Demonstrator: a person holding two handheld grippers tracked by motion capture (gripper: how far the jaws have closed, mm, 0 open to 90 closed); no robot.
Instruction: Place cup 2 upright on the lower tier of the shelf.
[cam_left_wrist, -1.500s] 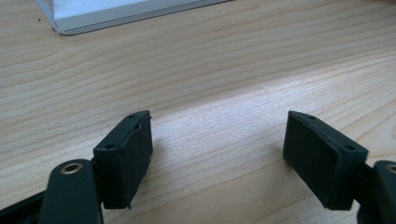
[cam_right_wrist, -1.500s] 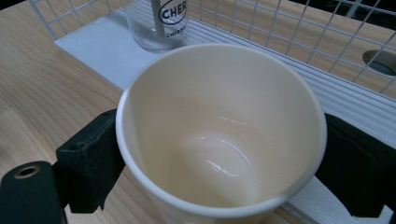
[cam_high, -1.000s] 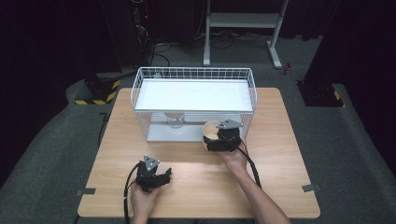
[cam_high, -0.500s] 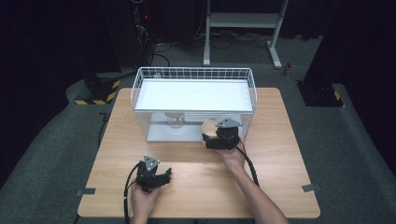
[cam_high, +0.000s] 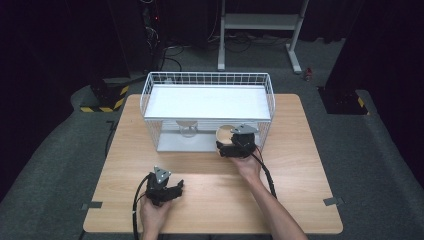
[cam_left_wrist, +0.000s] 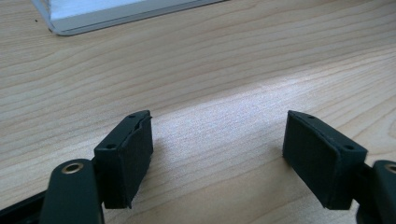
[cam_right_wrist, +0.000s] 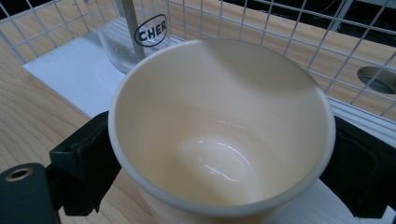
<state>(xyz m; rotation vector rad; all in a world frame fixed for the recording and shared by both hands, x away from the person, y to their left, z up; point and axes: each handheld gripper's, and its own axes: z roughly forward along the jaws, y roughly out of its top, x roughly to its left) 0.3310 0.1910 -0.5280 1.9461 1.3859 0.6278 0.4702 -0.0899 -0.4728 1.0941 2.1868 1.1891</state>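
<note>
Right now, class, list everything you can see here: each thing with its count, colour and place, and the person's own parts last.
table: one, light wood, on grey carpet
basket: one, white wire, far half of table, white tray in bottom
cup: one, cream, empty, between the right gripper's jaws at basket's near side
glass: one, clear, inside basket
stand: one, white, on floor behind table
left gripper: one, black, jaws apart over bare table
right gripper: one, black, clamped on cup
hands: two, near edge

**Cream cup at the rack's front**

A cream cup (cam_right_wrist: 219, 135) stood upright and empty, its glossy inside catching light. It sat clamped at its sides, just before the white wire rack (cam_high: 210, 80), beside a clear glass (cam_right_wrist: 135, 37) with a black logo.
</note>
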